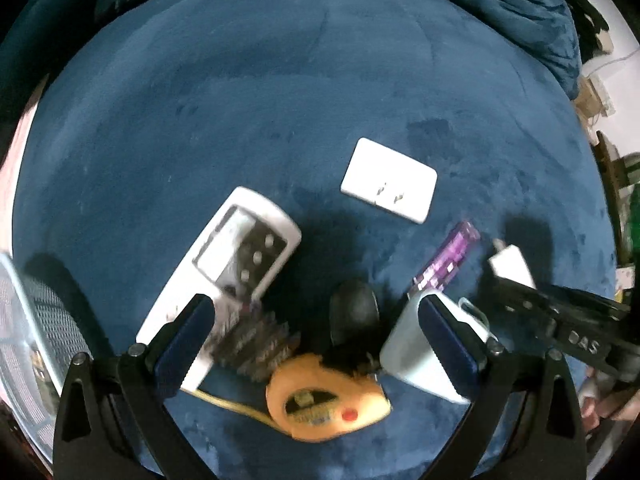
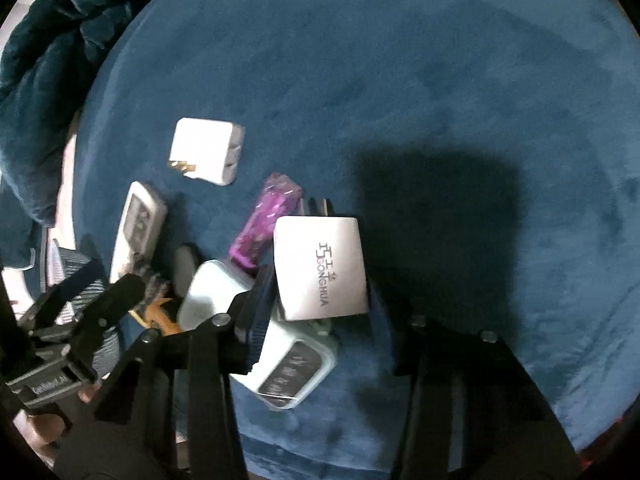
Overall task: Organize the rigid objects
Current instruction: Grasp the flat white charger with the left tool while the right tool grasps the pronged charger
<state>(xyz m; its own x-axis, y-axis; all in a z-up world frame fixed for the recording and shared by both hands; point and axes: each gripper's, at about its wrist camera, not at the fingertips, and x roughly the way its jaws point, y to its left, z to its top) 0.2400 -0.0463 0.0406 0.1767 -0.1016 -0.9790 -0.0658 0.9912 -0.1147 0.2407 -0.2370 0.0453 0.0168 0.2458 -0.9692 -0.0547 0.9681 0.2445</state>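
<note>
a: your right gripper (image 2: 320, 284) jaws are closing around the white charger (image 2: 320, 268) on the blue surface (image 2: 440, 80); left gripper (image 1: 316, 320) is hanging wide, empty.
b: it's overlapping the pale adapter (image 2: 288, 356), so you're risking dragging both.

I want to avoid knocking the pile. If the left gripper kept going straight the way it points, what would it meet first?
Probably the black mouse-like object, which sits midway between the open fingers of the left gripper, with the orange tape measure just below it; depth is unclear.

white charger (image 2: 322, 266) marked "GONGHUA", apparently
</note>
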